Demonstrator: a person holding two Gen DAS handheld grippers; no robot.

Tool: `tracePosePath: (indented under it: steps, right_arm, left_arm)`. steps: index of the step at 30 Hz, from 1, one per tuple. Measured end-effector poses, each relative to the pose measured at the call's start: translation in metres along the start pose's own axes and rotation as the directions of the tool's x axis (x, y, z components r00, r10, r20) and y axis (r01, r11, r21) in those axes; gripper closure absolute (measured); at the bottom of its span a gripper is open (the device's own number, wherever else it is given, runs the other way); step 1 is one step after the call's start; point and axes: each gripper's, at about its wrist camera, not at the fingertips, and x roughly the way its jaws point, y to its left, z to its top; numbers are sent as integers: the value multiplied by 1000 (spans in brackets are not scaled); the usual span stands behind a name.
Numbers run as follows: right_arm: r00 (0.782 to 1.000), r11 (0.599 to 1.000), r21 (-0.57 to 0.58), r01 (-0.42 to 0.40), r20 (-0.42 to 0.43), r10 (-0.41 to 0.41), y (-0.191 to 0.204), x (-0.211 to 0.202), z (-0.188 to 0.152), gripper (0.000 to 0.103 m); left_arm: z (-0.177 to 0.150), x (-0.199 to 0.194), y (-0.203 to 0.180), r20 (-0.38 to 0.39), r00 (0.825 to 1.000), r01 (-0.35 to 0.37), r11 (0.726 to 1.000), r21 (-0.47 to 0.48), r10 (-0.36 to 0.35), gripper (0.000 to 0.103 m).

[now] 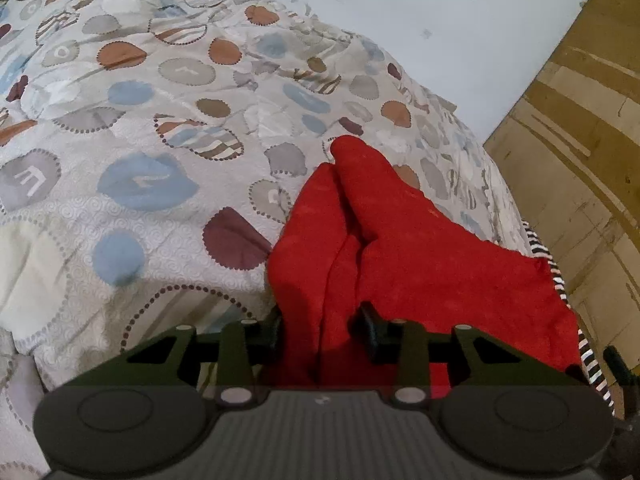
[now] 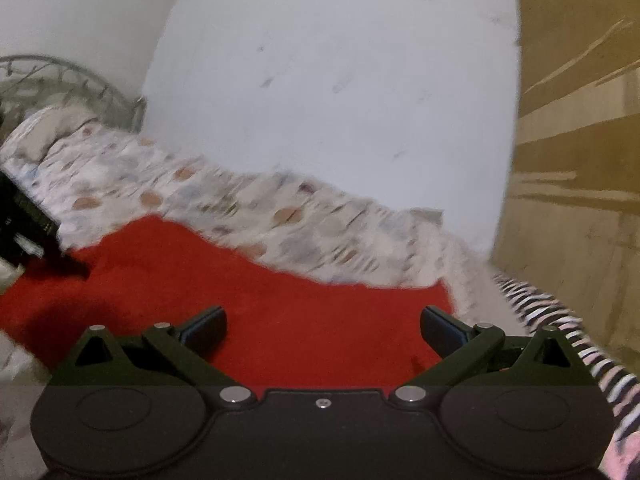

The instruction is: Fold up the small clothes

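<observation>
No readable text, labels, brands or numbers in either view. Closest thing: pale stencil-like marks inside some grey and blue scalloped circles on the patterned quilted bedspread [image 1: 168,128], left wrist view. They look letter-ish but don't resolve into any character I can name. The small pale mark on the ribbed grey tongs housing [image 1: 321,400] is too small to read. Right wrist view is motion-blurred, nothing legible there.
</observation>
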Motion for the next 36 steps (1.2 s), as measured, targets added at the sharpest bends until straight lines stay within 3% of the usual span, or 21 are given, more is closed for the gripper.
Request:
tracePosePath:
  steps: [3, 9, 13, 17, 20, 23, 27, 28, 29, 30, 33, 36]
  right_arm:
    - [996, 999, -32, -11, -84, 8, 0, 13, -12, 0]
    - [998, 1000, 11, -10, -54, 10, -4, 17, -21, 0]
    - [999, 1000, 19, -5, -34, 6, -3, 15, -26, 0]
    - [1000, 1000, 24, 8, -27, -7, -2, 8, -26, 0]
    - [996, 995, -36, 92, 9, -92, 4, -2, -21, 0]
    - [976, 959, -182, 217, 66, -208, 16, -15, -24, 0]
    - [969, 929, -277, 247, 90, -231, 16, -32, -36, 0]
    - [970, 929, -281, 242, 87, -227, 15, -34, -38, 1]
    - [972, 932, -275, 234, 83, -220, 12, -35, -40, 1]
    - [975, 940, -258, 222, 75, -210, 9, -36, -43, 0]
    - [984, 974, -145, 176, 39, -173, -4, -33, -47, 0]
    - [990, 990, -25, 141, 8, -141, -16, -28, -49, 0]
  left_arm:
    - [-1, -1, -4, 17, 1000, -8, 1000, 5, 7, 66]
    - [3, -13, -28, 59, 997, -57, 997, 42, 55, 75]
    - [23, -18, -72, 50, 997, -69, 987, 145, 62, 80]
    - [45, -22, -135, 66, 997, -62, 958, 281, 45, 83]
    - [45, -22, -195, 77, 997, -40, 911, 409, 10, 83]
    - [25, -11, -253, 66, 998, -16, 839, 544, -24, 83]
    - [-18, 22, -299, -33, 999, 54, 743, 667, -43, 83]
    - [-25, 30, -301, -65, 997, 79, 738, 670, -48, 86]
    - [-31, 39, -302, -105, 993, 109, 743, 661, -52, 92]
    - [-34, 46, -299, -140, 988, 137, 753, 643, -61, 92]
    - [-30, 46, -287, -149, 982, 184, 762, 621, -116, 91]
    - [-14, 35, -272, -167, 966, 256, 792, 555, -196, 76]
